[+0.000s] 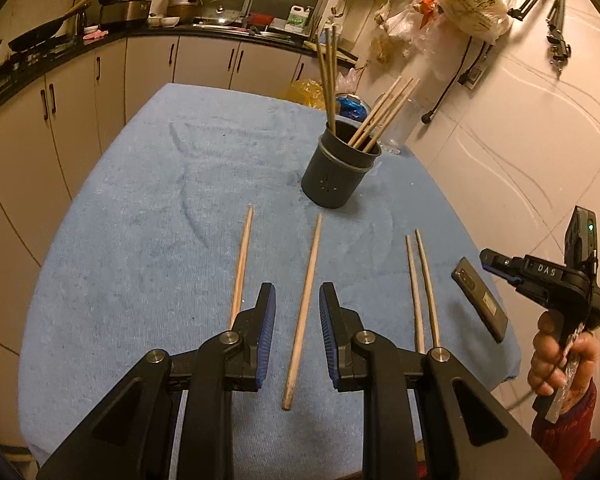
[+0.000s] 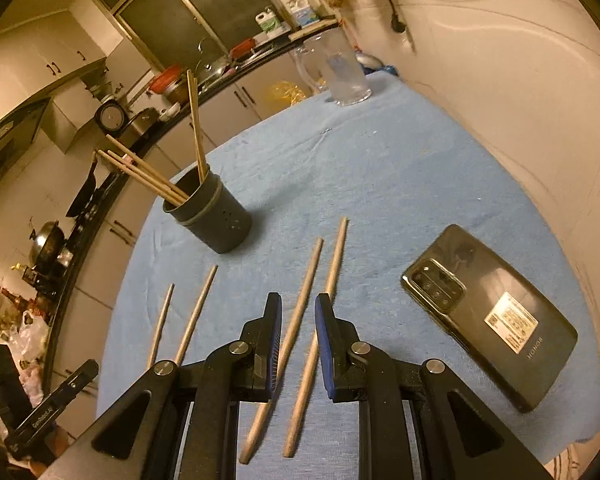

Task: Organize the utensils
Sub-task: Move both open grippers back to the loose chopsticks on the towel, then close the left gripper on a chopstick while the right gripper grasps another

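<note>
Four wooden chopsticks lie loose on the blue towel covering the table, all pointing roughly away from the person toward the dark holder, which already has several chopsticks leaning in it. The left gripper hangs over the table with its jaws spread and nothing between the pads; one chopstick runs straight up the gap, its long axis in line with the fingers, its thick end nearest the person. Another chopstick lies just off the left finger's outer side. The right gripper is also spread and empty, held above the close pair of chopsticks, which lie almost parallel and nearly touching, again lengthwise with the fingers. So each hand has a stick directly beneath it, and I judge either could drop and close across one; the left has the cleaner case, a single stick with bare towel on both sides, while the right would likely catch two together. The holder stands ahead and to the right of the left gripper, ahead and to the left of the right one, with open towel in between. A phone rests near the right-hand table edge, just beside the right gripper's path, and a glass pitcher stands at the far end.
</note>
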A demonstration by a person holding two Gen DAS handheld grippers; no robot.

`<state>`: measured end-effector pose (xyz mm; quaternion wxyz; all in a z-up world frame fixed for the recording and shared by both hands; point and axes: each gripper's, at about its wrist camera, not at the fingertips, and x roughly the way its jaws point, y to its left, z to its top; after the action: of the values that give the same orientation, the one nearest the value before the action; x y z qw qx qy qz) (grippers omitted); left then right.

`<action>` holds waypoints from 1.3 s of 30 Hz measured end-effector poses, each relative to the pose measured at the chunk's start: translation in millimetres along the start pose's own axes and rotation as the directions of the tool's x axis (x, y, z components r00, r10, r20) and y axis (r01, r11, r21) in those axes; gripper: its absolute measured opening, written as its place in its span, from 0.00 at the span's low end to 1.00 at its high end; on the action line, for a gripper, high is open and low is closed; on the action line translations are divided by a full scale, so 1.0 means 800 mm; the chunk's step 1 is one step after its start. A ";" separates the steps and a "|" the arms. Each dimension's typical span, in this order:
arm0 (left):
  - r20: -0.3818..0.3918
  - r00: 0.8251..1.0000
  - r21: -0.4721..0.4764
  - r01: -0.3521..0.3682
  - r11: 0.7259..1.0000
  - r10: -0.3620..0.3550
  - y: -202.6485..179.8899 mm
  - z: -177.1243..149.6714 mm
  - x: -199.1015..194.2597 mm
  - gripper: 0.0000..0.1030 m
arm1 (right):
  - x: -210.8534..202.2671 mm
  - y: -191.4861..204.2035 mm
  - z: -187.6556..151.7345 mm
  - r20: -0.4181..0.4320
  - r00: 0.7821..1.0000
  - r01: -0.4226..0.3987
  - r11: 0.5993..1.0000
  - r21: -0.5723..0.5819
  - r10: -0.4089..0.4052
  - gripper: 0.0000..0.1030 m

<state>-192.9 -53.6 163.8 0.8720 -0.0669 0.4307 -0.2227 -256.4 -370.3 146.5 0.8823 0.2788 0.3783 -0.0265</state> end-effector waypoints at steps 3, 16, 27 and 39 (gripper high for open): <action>-0.016 1.000 -0.020 -0.003 1.000 0.003 0.008 0.010 0.007 0.21 | 0.006 0.001 0.014 -0.003 1.000 0.015 1.000 0.005 -0.015 0.18; -0.182 0.983 -0.051 -0.031 0.998 0.021 0.032 0.051 0.101 0.21 | 0.102 -0.023 0.056 -0.179 0.982 0.075 0.992 0.102 -0.056 0.18; -0.235 0.971 -0.025 -0.054 0.998 0.046 0.037 0.063 0.145 0.27 | 0.159 -0.023 0.070 -0.245 0.955 0.181 0.983 0.029 -0.168 0.18; -0.269 0.947 0.057 -0.168 0.984 0.177 0.023 0.062 0.188 0.09 | 0.180 0.009 0.059 -0.208 0.934 0.263 0.953 -0.152 -0.291 0.08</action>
<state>-68.4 -108.2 80.5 0.8216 0.0170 0.5470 -0.1599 -121.7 -364.8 77.9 0.8359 0.1693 0.5133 -0.0954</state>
